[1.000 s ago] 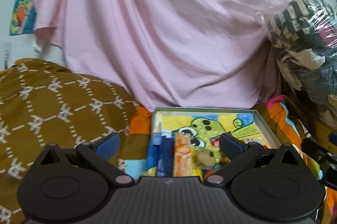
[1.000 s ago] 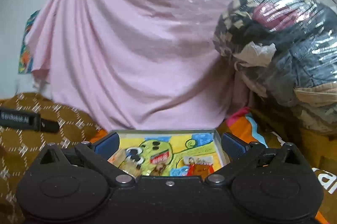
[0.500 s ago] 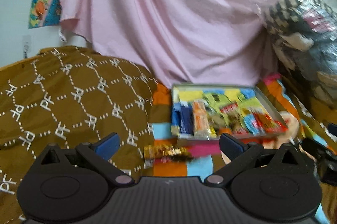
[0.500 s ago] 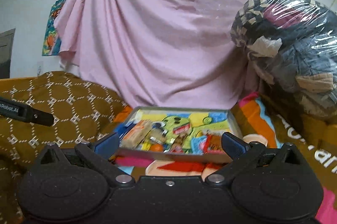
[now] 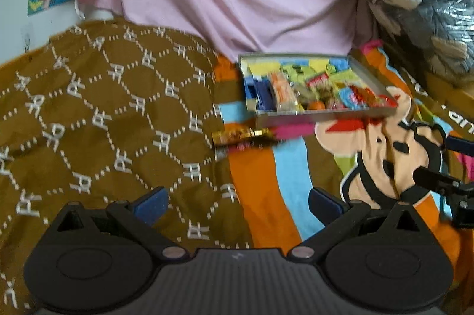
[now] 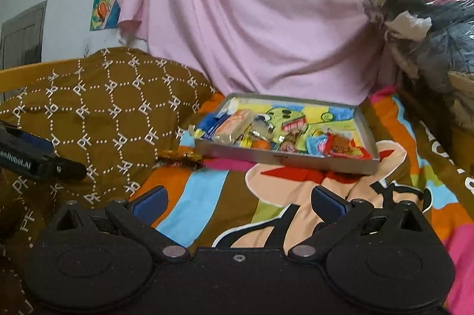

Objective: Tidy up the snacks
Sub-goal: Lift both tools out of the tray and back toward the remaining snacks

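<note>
Several crinkly wrapped snacks (image 6: 266, 134) lie heaped in a shallow rectangular grey metal tray (image 6: 284, 159) with a cartoon-printed floor, resting on a soft striped cartoon blanket (image 6: 201, 196). One shiny gold-wrapped snack (image 5: 241, 136) lies outside, just beside the tray's near left corner, at the edge of a brown patterned quilt (image 5: 112, 107). Left gripper (image 5: 237, 201) and right gripper (image 6: 238, 201) hover with jaws spread wide, holding nothing. Draped pink cloth (image 6: 251, 10) hangs behind.

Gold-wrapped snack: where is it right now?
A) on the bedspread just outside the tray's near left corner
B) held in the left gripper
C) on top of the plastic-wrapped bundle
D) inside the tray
A: the gold-wrapped snack lies on the bedspread beside the tray, and the left gripper is open and holds nothing.
</note>
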`<state>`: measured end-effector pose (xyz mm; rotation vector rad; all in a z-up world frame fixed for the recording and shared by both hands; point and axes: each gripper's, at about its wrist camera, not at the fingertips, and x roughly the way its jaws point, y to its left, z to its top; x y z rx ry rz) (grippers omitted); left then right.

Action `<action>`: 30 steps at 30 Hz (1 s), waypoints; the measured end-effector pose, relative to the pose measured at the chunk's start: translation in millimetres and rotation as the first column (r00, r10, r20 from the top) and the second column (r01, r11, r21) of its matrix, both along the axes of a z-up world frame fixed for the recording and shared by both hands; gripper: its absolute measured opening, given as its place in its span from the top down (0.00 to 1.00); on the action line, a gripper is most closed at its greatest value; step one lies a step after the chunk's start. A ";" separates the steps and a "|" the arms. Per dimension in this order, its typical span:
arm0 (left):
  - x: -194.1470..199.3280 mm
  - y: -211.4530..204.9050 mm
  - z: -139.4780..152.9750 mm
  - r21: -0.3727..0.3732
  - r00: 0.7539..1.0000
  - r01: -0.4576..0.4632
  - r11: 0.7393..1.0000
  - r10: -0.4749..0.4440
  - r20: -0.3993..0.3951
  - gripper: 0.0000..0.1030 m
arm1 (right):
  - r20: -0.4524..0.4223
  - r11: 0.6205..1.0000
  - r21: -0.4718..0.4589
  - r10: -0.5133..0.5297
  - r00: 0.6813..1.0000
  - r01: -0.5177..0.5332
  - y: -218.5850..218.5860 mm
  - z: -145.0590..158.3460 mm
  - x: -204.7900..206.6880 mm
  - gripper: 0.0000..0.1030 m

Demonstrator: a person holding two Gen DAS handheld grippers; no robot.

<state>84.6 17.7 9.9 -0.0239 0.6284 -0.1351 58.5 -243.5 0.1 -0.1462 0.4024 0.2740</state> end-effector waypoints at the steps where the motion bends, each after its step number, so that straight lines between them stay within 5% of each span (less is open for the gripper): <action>1: -0.8 0.0 -3.2 0.000 1.000 0.007 1.000 -0.007 -0.012 0.00 | -0.008 1.000 -0.003 0.001 1.000 -0.001 0.4 -1.3 0.2 0.01; 9: -1.2 0.7 -21.2 0.008 0.997 0.013 1.000 -0.012 -0.073 0.00 | -0.088 1.000 0.002 0.008 0.996 -0.007 4.9 -16.3 5.3 0.01; 16: 8.1 2.7 -24.8 0.058 0.998 -0.020 0.998 0.023 -0.062 0.00 | -0.130 0.999 -0.018 0.028 0.991 -0.031 14.0 -25.6 16.6 0.01; 30: 26.8 21.4 -30.9 0.028 0.996 -0.069 0.997 0.070 -0.058 0.00 | -0.199 0.999 -0.036 0.005 0.980 -0.013 29.3 -47.2 37.0 0.01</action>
